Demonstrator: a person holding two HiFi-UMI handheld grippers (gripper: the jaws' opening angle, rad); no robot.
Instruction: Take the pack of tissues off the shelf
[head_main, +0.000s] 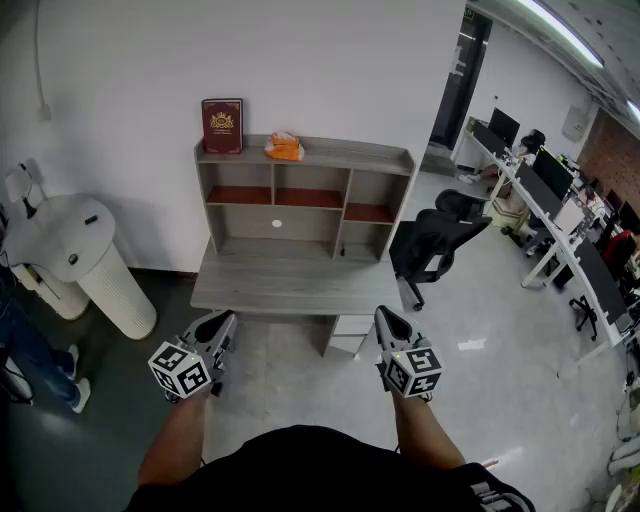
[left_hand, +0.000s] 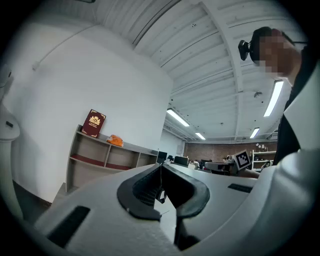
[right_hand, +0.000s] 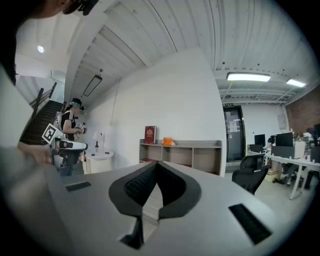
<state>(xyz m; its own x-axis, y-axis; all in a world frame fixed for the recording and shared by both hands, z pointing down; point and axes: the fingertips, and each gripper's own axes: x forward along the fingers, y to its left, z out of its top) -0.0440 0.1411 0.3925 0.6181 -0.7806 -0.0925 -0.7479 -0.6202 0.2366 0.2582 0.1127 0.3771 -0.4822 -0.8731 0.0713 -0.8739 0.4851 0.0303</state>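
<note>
An orange pack of tissues (head_main: 284, 147) lies on top of the grey shelf unit (head_main: 400, 160), right of a dark red book (head_main: 222, 125). The pack (left_hand: 115, 140) shows small and far in the left gripper view, and the pack (right_hand: 167, 141) also sits far off in the right gripper view. My left gripper (head_main: 225, 322) and right gripper (head_main: 383, 317) are held low, near the desk's front edge, well short of the shelf. Both are shut with nothing between their jaws.
The shelf stands on a grey desk (head_main: 250, 285) against a white wall. A white round bin (head_main: 85, 260) stands at the left, a black office chair (head_main: 435, 235) at the right. A person's legs (head_main: 30, 350) show at the far left. Office desks (head_main: 560, 220) run along the right.
</note>
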